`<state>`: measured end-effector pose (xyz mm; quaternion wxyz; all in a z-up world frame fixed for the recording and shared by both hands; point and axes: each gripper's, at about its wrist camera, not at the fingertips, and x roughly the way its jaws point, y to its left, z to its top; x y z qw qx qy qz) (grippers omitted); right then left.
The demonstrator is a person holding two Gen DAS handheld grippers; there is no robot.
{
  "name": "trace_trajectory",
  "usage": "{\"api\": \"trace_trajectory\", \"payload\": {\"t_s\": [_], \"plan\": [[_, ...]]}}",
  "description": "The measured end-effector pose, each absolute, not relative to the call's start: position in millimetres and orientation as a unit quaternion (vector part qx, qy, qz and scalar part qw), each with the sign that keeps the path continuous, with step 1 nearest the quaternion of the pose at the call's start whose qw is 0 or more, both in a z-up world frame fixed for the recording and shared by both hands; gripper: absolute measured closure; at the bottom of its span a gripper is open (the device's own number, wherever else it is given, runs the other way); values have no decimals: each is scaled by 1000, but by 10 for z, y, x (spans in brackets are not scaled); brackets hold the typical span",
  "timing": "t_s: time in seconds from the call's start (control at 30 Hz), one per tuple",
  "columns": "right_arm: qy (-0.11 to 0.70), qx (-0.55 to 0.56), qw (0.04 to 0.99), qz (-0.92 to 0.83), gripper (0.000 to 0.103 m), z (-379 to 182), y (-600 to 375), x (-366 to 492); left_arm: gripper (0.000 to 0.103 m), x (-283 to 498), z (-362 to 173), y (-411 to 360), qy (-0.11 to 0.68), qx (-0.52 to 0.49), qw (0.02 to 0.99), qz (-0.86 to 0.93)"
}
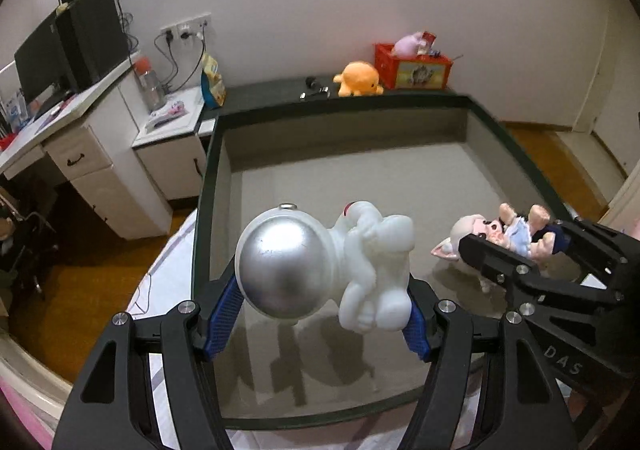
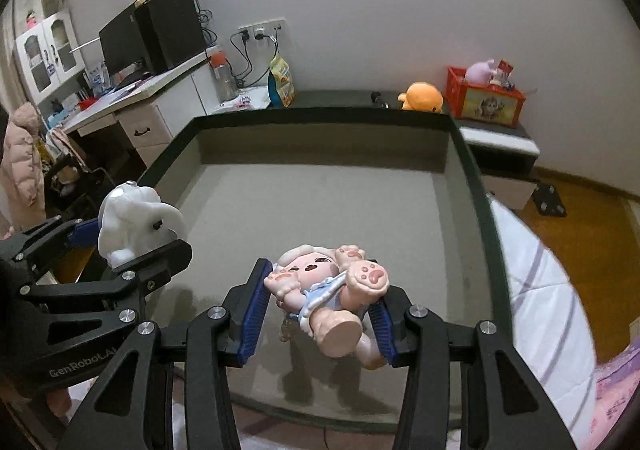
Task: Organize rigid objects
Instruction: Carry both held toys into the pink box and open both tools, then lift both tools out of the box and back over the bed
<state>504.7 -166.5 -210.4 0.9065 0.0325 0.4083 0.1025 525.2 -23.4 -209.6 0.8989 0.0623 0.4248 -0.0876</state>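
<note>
Carry step, both loads airborne over the big grey tray (image 1: 516,138). Left tool (image 1: 320,314) clamped on the white astronaut figure (image 1: 332,262), silver helmet toward the camera, blue pads on its sides. Right tool (image 2: 316,314) clamped on the pink-eared doll figure (image 2: 324,290), lying on its back, feet toward the camera. Neither figure touches the tray floor; shadows fall below them. The tray itself looks empty. Likely next: lower each figure inside the tray walls, well apart, then release. At the back, a red box (image 1: 412,68) holds a pink plush and small items; an orange plush (image 1: 358,80) sits beside it.
</note>
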Motion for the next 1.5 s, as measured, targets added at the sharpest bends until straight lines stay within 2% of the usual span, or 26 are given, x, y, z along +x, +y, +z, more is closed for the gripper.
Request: {"api": "trace_trajectory", "payload": {"t_s": [0.1,0.17,0.23,0.27,0.3,0.33,0.43,0.53,0.63,0.77,0.83,0.9,1.2,1.5], "plan": [[409,39,906,100,55,-2141,-1674,5092,32,5257,-2138,-226,430,64,897,-83],[405,42,908,100,55,-2138,-1668,5100,27,5252,-2165,-235,437,69,893,-76],[399,48,910,100,49,-2101,-1681,5093,26,5242,-2136,-189,432,66,896,-75],[394,49,913,97,40,-2073,-1701,5073,26,5241,-2104,-160,426,60,899,-76],[387,47,917,88,27,-2025,-1721,5040,23,5206,-2060,-133,418,54,904,-71],[379,47,921,85,21,-1975,-1735,5010,20,5151,-2009,-94,411,49,908,-65],[353,51,929,96,20,-1789,-1757,4864,13,4901,-1798,-20,378,37,922,-75],[328,51,938,100,20,-1601,-1743,4650,11,4615,-1594,12,343,47,935,-72],[305,44,946,98,17,-1430,-1712,4348,1,4204,-1362,62,293,47,953,-60],[259,21,962,89,14,-1269,-1645,3879,0,3615,-1120,124,227,41,972,-51],[231,11,969,85,9,-1204,-1619,3576,0,3317,-1048,147,198,41,978,-49],[205,-5,977,54,0,-1145,-1601,3256,0,3010,-1005,180,177,39,982,-52],[147,-30,988,27,0,-1142,-1630,2317,0,2031,-1053,250,98,21,995,-17],[136,-44,990,24,0,-1293,-1669,1778,0,1646,-1336,237,127,7,991,-40]]}}
